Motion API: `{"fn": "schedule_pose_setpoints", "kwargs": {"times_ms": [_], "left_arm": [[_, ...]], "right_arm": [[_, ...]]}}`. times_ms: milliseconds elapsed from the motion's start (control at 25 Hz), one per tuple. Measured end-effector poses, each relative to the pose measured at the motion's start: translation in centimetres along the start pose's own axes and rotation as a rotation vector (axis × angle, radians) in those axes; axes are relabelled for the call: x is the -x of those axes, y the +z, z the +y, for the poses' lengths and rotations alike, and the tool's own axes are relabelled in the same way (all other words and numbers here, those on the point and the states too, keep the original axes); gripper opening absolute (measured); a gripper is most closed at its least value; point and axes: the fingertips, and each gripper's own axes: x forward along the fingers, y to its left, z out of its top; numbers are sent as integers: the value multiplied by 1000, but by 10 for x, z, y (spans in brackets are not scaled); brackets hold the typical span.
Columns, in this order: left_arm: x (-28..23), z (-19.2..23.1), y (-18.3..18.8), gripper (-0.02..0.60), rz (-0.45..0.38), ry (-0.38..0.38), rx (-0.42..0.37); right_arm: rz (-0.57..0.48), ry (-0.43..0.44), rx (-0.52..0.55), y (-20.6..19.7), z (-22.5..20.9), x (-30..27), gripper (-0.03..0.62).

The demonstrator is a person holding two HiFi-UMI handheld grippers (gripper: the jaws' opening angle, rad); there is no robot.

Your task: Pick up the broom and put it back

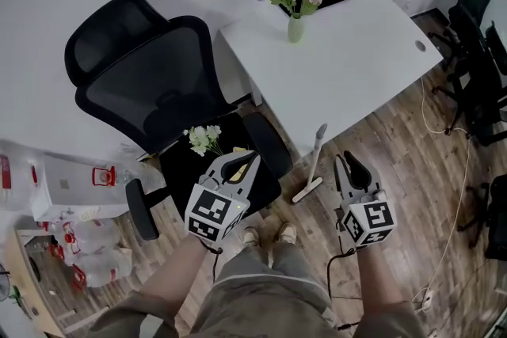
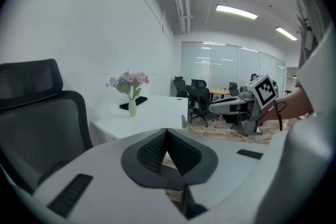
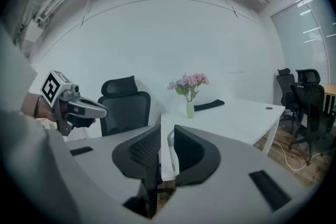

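1. Broom (image 1: 316,160) leans against the white desk's (image 1: 356,67) front edge, head on the floor.
2. Left gripper (image 1: 247,160) closed, empty; right gripper (image 1: 346,162) narrowly parted, holding nothing.
3. Probably light, rigid, slick: grip mid-handle.

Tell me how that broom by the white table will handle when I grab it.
The broom looks short, with a thin handle and small head, so probably light and stiff. It seems merely propped against the white table, so a nudge would likely topple it. Its smooth handle may slip.
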Motion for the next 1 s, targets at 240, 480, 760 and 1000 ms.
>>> {"fn": "schedule_pose_setpoints", "kwargs": {"times_ms": [240, 480, 760, 1000], "left_arm": [[41, -8, 57, 17, -73, 0, -77], [84, -21, 104, 17, -172, 7, -131], [122, -41, 122, 17, -228, 0, -106], [142, -58, 115, 17, -227, -19, -83]], "right_arm": [[-25, 55, 64, 70, 40, 43, 77], [-103, 98, 115, 128, 79, 84, 57], [-140, 140, 115, 156, 114, 126, 35], [-145, 166, 112, 155, 133, 144, 34]]}}
